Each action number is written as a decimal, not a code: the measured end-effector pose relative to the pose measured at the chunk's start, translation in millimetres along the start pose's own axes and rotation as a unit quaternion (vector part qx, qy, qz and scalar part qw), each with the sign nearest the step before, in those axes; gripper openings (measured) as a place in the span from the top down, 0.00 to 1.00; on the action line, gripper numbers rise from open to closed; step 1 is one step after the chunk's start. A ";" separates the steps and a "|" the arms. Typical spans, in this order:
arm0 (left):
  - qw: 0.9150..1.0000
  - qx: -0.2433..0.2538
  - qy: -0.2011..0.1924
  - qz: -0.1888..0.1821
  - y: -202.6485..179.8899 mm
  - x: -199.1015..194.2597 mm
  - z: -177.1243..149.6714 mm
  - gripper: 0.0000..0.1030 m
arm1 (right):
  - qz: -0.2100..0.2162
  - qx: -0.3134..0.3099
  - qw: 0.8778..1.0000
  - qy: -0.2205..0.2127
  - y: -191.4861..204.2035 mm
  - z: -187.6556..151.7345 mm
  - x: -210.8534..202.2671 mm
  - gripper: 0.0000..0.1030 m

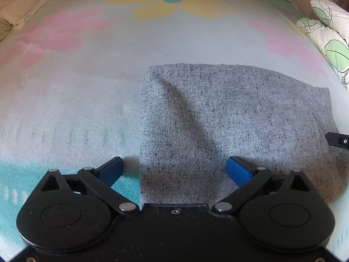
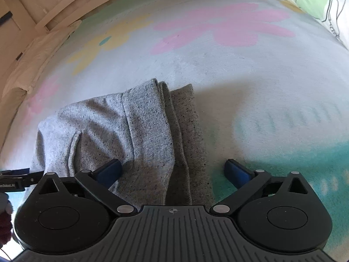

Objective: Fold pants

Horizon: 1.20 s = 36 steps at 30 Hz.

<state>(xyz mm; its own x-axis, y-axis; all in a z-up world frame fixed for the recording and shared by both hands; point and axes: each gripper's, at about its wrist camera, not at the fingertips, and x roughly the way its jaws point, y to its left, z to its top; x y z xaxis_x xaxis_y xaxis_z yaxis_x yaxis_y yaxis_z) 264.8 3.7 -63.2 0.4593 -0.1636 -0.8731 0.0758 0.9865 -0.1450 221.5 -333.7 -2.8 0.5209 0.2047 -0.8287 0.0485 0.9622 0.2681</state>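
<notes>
On the flowered blanket (image 1: 87, 91), the folded grey pants (image 1: 229, 113) lay at centre right of the left wrist view, long axis running left to right. Both the left gripper (image 1: 174, 170) and right gripper (image 2: 173, 171) hovered spread wide, grasping nothing.

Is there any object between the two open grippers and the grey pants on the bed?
Nothing visible. The left gripper and the right gripper both hang open directly over the folded grey pants, with only fabric and the flowered blanket beneath them.
</notes>
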 end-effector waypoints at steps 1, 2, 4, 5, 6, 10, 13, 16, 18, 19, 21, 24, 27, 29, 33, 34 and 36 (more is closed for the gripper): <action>1.000 0.002 0.001 -0.002 -1.8 0.1 2.3 0.06 | -0.005 0.002 1.000 -0.002 1.8 -0.7 0.2 0.00; 1.000 0.004 0.001 -0.005 -2.8 0.1 3.0 0.08 | -0.010 0.002 1.000 -0.004 4.3 -1.7 0.6 0.00; 1.000 0.002 0.004 -0.012 -7.0 3.5 9.9 0.10 | -0.016 0.001 1.000 -0.006 6.6 -2.9 0.7 0.00; 1.000 -0.001 0.005 -0.013 -7.5 3.9 10.4 0.11 | -0.017 0.003 1.000 -0.007 7.0 -3.6 0.2 0.00; 1.000 -0.004 0.006 -0.014 -7.6 4.1 10.3 0.11 | -0.016 0.003 1.000 -0.007 6.8 -4.0 -0.1 0.00; 1.000 -0.005 0.006 -0.012 -8.1 4.6 18.9 0.11 | -0.014 0.003 1.000 -0.008 6.0 -5.5 -1.1 0.00; 1.000 0.002 -0.005 -0.017 -13.0 3.0 17.1 0.33 | -0.016 -0.001 1.000 -0.006 7.6 -4.9 -1.4 0.00; 1.000 0.020 -0.017 -0.010 -18.0 -2.3 17.1 0.63 | 0.011 -0.010 1.000 -0.011 11.5 -1.9 -6.0 0.41; 0.999 0.019 -0.023 -0.012 -20.9 -2.9 17.1 0.84 | 0.033 0.014 0.999 -0.002 12.6 2.1 -10.6 0.60; 0.999 0.013 -0.026 -0.014 -20.6 -4.6 16.9 0.85 | 0.024 0.020 1.000 -0.002 15.4 3.4 -13.0 0.66; 0.999 0.006 -0.036 -0.018 -18.0 -12.5 14.6 0.87 | 0.011 0.006 1.000 -0.009 23.7 5.3 -20.4 0.71; 0.998 0.024 -0.062 -0.017 -22.3 -33.0 13.1 0.88 | 0.006 -0.002 1.000 -0.025 35.8 11.0 -36.3 0.75; 0.996 0.028 -0.082 -0.028 -22.3 -54.2 11.3 0.89 | 0.034 0.003 0.998 -0.046 48.0 20.1 -54.8 0.77; 0.995 0.023 -0.095 -0.024 -16.6 -68.0 11.8 0.89 | 0.053 -0.001 0.997 -0.058 60.7 26.5 -64.4 0.78; 0.990 0.030 -0.140 0.015 13.1 -93.7 28.7 0.89 | 0.098 0.001 0.992 -0.079 94.5 42.1 -71.7 0.78; 0.989 0.024 -0.145 0.020 22.5 -98.1 34.3 0.89 | 0.109 0.002 0.991 -0.081 103.9 45.8 -69.7 0.78; 0.988 0.004 -0.150 0.022 48.3 -106.8 48.1 0.89 | 0.128 -0.001 0.988 -0.084 123.5 55.7 -63.8 0.78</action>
<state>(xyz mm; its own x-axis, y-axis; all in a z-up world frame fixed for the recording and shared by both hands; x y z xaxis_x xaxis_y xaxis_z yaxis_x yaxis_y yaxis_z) 261.9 68.9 45.3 0.7041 -0.1138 -0.7009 0.0560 0.9929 -0.1049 241.8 -238.0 110.6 0.6500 0.4092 -0.6403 -0.1055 0.8831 0.4572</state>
